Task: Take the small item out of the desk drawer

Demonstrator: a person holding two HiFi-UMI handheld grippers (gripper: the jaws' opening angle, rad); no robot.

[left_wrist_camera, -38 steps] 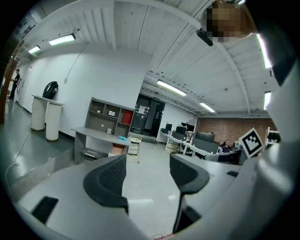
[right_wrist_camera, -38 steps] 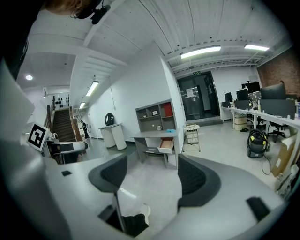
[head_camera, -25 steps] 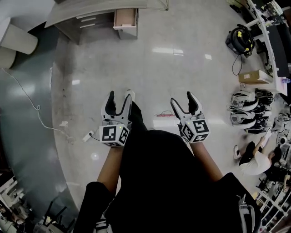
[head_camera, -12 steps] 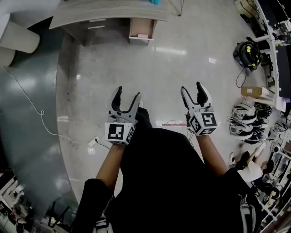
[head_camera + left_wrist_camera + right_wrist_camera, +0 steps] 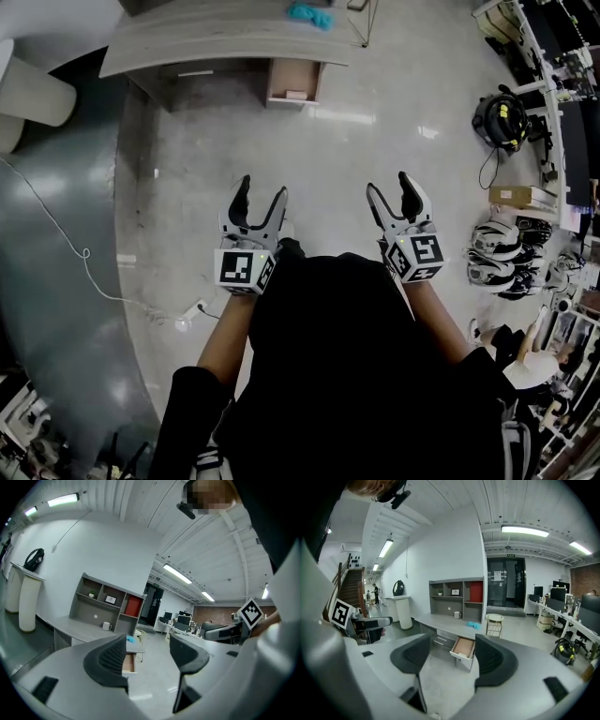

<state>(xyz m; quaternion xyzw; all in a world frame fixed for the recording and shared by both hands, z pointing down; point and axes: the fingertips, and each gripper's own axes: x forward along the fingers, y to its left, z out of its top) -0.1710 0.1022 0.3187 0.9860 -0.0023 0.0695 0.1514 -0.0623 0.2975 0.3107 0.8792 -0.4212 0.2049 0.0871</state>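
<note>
A grey desk (image 5: pixel 216 42) stands far ahead, and its wooden drawer (image 5: pixel 293 82) is pulled open. A small pale item (image 5: pixel 295 95) lies at the drawer's front; in the right gripper view it shows as a white piece (image 5: pixel 460 655) inside the drawer (image 5: pixel 464 647). My left gripper (image 5: pixel 263 190) and right gripper (image 5: pixel 389 186) are held side by side over the floor, well short of the desk. Both are open and empty. The right gripper's jaws have just been closing a little, with nothing between them. In the left gripper view the drawer (image 5: pixel 128 663) shows beside the left jaw.
A teal object (image 5: pixel 309 14) lies on the desk, near a mug (image 5: pixel 458 615) and a shelf unit (image 5: pixel 457 594). A wire stool (image 5: pixel 493 624) stands right of the desk. A cable and power strip (image 5: pixel 192 312) lie at left. Helmets (image 5: pixel 497 258), a box (image 5: pixel 517 196) and benches line the right.
Both grippers have moved forward across the floor with the person. The desk and its open drawer have come closer and now sit lower and more central in the head view.
</note>
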